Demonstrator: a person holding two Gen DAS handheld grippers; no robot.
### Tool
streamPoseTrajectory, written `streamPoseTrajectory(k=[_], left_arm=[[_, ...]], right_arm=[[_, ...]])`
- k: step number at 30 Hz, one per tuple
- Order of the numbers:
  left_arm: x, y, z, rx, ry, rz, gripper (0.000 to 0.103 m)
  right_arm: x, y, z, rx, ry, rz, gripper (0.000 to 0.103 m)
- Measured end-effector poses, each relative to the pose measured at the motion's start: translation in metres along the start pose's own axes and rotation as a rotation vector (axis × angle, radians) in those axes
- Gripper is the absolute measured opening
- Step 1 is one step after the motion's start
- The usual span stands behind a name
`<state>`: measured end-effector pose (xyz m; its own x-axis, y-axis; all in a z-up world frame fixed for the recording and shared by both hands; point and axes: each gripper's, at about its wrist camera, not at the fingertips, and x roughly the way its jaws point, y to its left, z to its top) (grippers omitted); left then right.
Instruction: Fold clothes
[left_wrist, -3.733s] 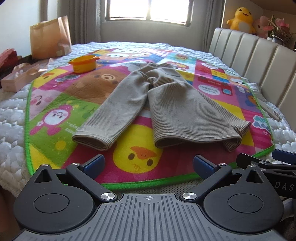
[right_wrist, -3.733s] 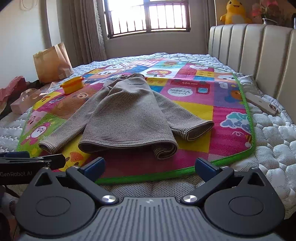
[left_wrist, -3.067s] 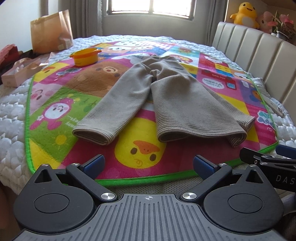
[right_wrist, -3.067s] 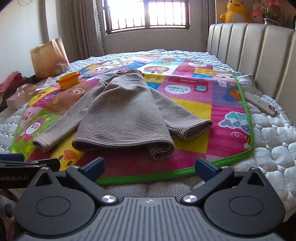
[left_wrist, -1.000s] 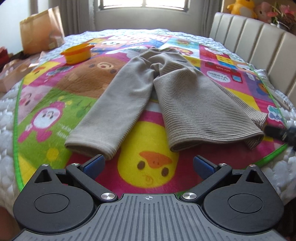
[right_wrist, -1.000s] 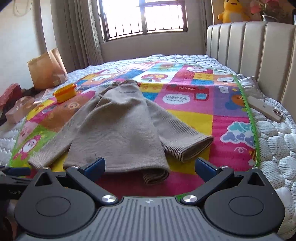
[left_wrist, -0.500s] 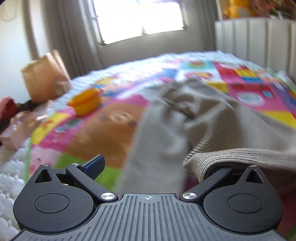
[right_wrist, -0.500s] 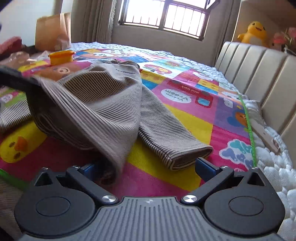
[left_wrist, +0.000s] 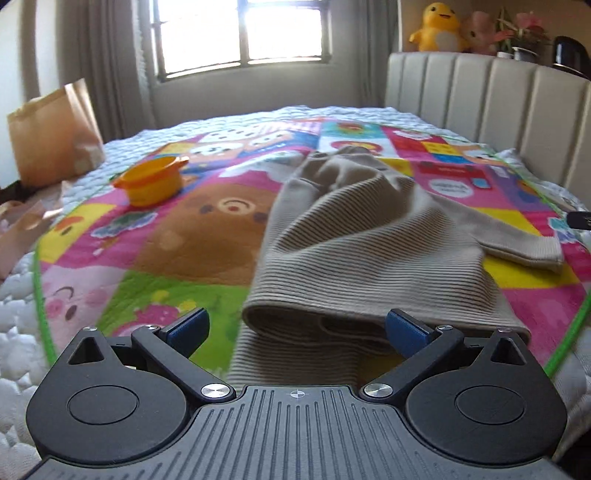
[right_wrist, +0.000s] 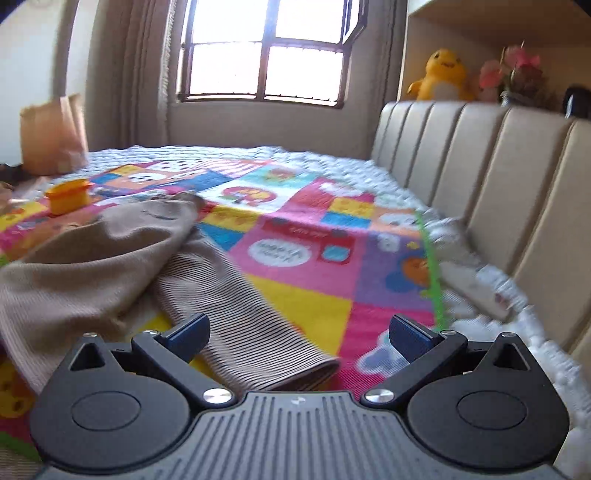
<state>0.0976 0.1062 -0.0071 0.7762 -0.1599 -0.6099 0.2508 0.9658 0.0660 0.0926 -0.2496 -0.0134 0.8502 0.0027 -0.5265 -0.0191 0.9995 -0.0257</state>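
A beige ribbed sweater (left_wrist: 354, 236) lies on a colourful play mat (left_wrist: 184, 236) on the bed. Its body is bunched and shifted to the left, and its hem forms a thick fold near my left gripper (left_wrist: 295, 328). That gripper is open, with the hem fold between and just ahead of its fingers. In the right wrist view the sweater (right_wrist: 92, 273) lies at the left, and one sleeve (right_wrist: 251, 325) runs down between the fingers of my right gripper (right_wrist: 299, 336). That gripper is open and holds nothing.
An orange toy pot (left_wrist: 153, 181) stands on the mat at the far left. A brown paper bag (left_wrist: 51, 136) stands by the curtain. A padded headboard (right_wrist: 498, 177) runs along the right. A white remote (right_wrist: 491, 291) lies beside it. Plush toys sit on the shelf above.
Both grippers moved in from the bed's foot onto the sweater. The hem was lifted and carried left half a second ago; now it lies in a fold. The right gripper has shifted right, over the sleeve.
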Motion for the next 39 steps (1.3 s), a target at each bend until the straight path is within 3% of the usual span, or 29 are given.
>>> streamPoseTrajectory(k=[2,5,7,11,14,15,19,21,22,23,25,26,28,31,34,37,39], left_arm=[[-0.001,-0.004,-0.004,0.021,-0.005,-0.013,0.103],[0.002,-0.001,-0.005,0.062,0.027,-0.016,0.103],[0.01,0.003,-0.006,0.116,0.066,0.012,0.103],[0.037,0.01,-0.013,0.237,0.171,0.084,0.103],[0.048,0.023,-0.012,0.27,0.17,0.156,0.103],[0.054,0.031,-0.009,0.278,0.164,0.208,0.103],[0.08,0.076,0.008,0.295,0.125,0.505,0.103],[0.08,0.102,0.02,0.198,0.096,0.565,0.103],[0.077,0.115,0.027,0.141,0.08,0.578,0.103],[0.074,0.127,0.033,0.083,0.063,0.591,0.103],[0.059,0.132,0.038,-0.007,0.022,0.465,0.103],[0.05,0.131,0.039,-0.049,0.0,0.382,0.103],[0.043,0.116,0.034,-0.052,0.003,0.29,0.103],[0.04,0.09,0.025,-0.027,0.026,0.2,0.103],[0.044,0.068,0.015,-0.002,0.053,0.181,0.103],[0.039,0.054,0.008,-0.021,0.071,0.158,0.103],[0.03,0.049,0.008,-0.028,0.058,0.134,0.103]], right_arm=[[0.011,0.014,-0.004,-0.026,0.037,0.033,0.103],[0.04,0.054,-0.004,-0.238,0.08,0.009,0.103],[0.065,0.07,0.003,-0.309,0.102,0.017,0.103],[0.125,0.082,0.026,-0.307,0.236,0.116,0.103],[0.149,0.088,0.033,-0.395,0.243,0.119,0.103],[0.155,0.088,0.037,-0.436,0.219,0.067,0.103],[0.185,0.062,0.054,-0.555,0.108,-0.314,0.103],[0.199,0.043,0.063,-0.589,0.06,-0.501,0.103],[0.197,0.035,0.068,-0.571,0.038,-0.542,0.103],[0.186,0.027,0.074,-0.518,0.019,-0.529,0.103],[0.159,0.016,0.083,-0.418,-0.011,-0.467,0.103],[0.139,0.016,0.083,-0.377,-0.013,-0.382,0.103],[0.099,0.018,0.081,-0.31,-0.015,-0.203,0.103],[0.047,0.056,0.057,-0.37,-0.011,0.071,0.103],[0.018,0.109,0.027,-0.463,-0.005,0.25,0.103],[0.016,0.16,-0.002,-0.535,0.04,0.346,0.103],[0.025,0.185,-0.02,-0.619,0.069,0.319,0.103]])
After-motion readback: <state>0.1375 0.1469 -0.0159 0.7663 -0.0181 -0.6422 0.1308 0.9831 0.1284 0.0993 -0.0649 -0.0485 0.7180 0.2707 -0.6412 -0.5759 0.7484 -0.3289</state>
